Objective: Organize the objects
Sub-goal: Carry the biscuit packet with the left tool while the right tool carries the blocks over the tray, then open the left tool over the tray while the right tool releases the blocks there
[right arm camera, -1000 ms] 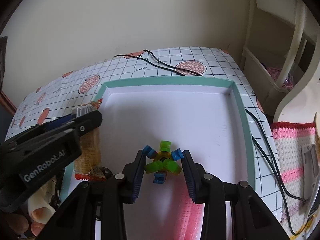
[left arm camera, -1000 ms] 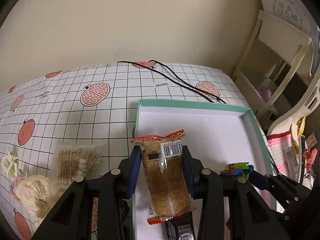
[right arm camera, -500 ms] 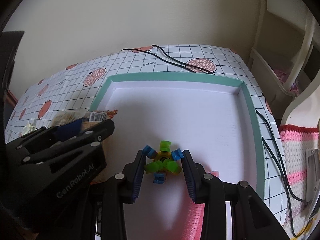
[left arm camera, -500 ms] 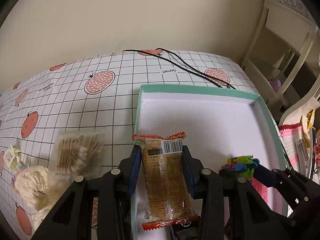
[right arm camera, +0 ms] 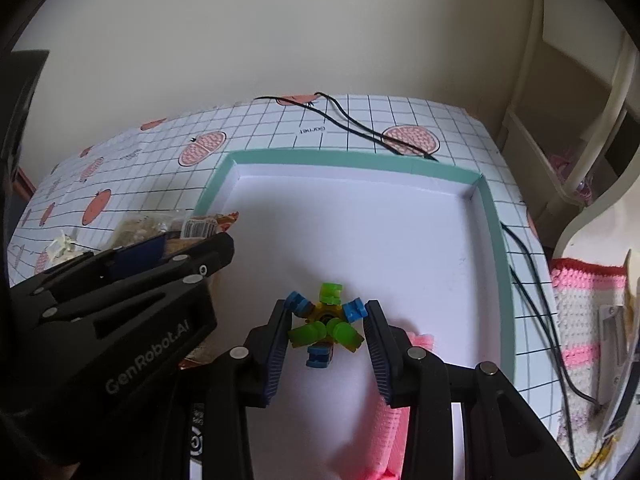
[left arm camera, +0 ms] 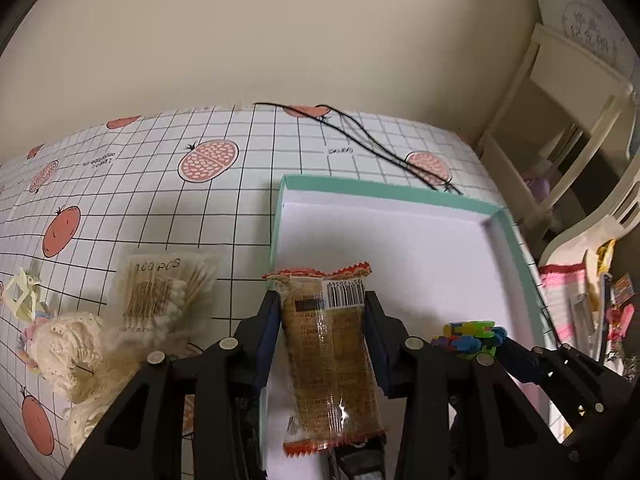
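My left gripper (left arm camera: 322,304) is shut on a brown snack packet (left arm camera: 330,356) with red crimped ends, held over the near left part of the white tray with a teal rim (left arm camera: 384,190). In the right wrist view my right gripper (right arm camera: 326,312) is shut on a green and blue block toy (right arm camera: 326,324), above the tray's (right arm camera: 352,158) near middle. The toy (left arm camera: 472,336) also shows at the right of the left wrist view. The left gripper's black body (right arm camera: 120,304) fills the left side of the right wrist view.
On the gridded fruit-print tablecloth (left arm camera: 160,184) left of the tray lie a bag of cotton swabs (left arm camera: 160,292), a cream lace piece (left arm camera: 72,352) and a pale clip (left arm camera: 22,296). Black cables (right arm camera: 360,128) cross behind the tray. A pink object (right arm camera: 396,412) lies under my right gripper. A white chair (left arm camera: 560,140) stands right.
Both grippers have drawn back and risen slightly, still holding the packet and the toy. The left gripper has come closer to the right one.
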Demonstrator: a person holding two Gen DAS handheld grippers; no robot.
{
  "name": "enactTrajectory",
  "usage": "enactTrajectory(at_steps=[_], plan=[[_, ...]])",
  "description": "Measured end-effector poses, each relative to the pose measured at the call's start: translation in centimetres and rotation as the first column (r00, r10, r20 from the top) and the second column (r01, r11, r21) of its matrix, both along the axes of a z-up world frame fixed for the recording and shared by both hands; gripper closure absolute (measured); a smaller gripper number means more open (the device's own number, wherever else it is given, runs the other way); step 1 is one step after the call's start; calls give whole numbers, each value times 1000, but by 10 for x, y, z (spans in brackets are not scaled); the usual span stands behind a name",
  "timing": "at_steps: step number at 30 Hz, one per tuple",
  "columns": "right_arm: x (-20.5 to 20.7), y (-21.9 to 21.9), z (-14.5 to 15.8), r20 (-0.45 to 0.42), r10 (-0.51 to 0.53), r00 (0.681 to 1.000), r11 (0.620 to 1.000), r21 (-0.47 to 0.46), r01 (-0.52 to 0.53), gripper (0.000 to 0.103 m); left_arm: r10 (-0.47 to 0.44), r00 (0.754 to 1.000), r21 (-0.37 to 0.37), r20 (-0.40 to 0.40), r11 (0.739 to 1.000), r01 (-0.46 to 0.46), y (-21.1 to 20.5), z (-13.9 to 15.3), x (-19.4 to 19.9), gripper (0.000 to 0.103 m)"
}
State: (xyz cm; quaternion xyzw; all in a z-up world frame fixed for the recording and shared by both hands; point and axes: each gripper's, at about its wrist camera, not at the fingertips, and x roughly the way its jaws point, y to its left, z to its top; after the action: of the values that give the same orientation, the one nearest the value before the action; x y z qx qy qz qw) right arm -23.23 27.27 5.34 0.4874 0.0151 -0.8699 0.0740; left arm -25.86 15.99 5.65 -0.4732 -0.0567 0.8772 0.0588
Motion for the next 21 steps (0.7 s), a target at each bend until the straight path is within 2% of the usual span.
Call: enactTrajectory(at_steps=[13,17,19,21], plan=[[30,-8,44,-59,4,998,1000,-2,-4,61,24,997,41,-72,999,-21,-14,47,33,58],[41,-10,46,-65,1,998,1000,-15,-2,61,42,996,35,-82,999,-39,-22,53,46,57],[47,-12,43,-60,-1,998,1000,-16,0,61,53,996,39,-78,998,-50,-28,52,54,51],[52,-13,39,-54,-6,999,1000,-19,5,61,63,996,39,-71,997,-60,-33,50,59,49]])
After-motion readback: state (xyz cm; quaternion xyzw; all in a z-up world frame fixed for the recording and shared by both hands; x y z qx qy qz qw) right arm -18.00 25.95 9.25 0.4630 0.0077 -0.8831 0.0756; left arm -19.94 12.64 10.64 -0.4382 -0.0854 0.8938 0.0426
